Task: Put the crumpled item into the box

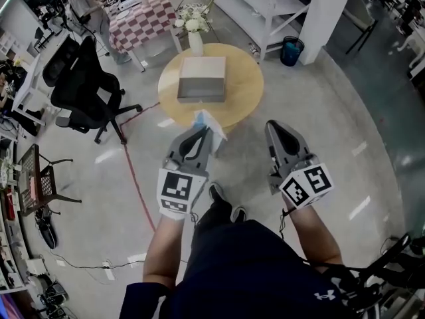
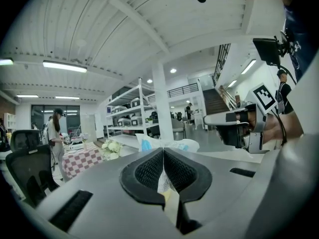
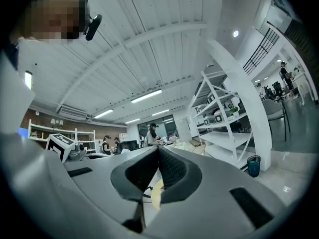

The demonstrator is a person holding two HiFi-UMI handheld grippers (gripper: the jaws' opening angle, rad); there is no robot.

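Observation:
My left gripper (image 1: 204, 131) is shut on the crumpled item (image 1: 211, 123), a white and blue wad that sticks out past the jaw tips. I hold it in the air just short of the near edge of the round wooden table (image 1: 246, 88). In the left gripper view the crumpled item (image 2: 167, 144) bulges above the closed pads (image 2: 149, 171). The box (image 1: 201, 78), open-topped and pale grey, stands in the middle of the table, beyond the wad. My right gripper (image 1: 273, 126) hangs to the right over the floor, shut and empty; in its own view the jaws (image 3: 158, 150) meet with nothing between them.
A white vase of flowers (image 1: 194, 30) stands at the table's far edge. A black office chair (image 1: 86, 92) is to the left, a checked table (image 1: 139, 18) behind it, white shelving (image 1: 265, 5) and a blue bin (image 1: 291, 50) at the back right.

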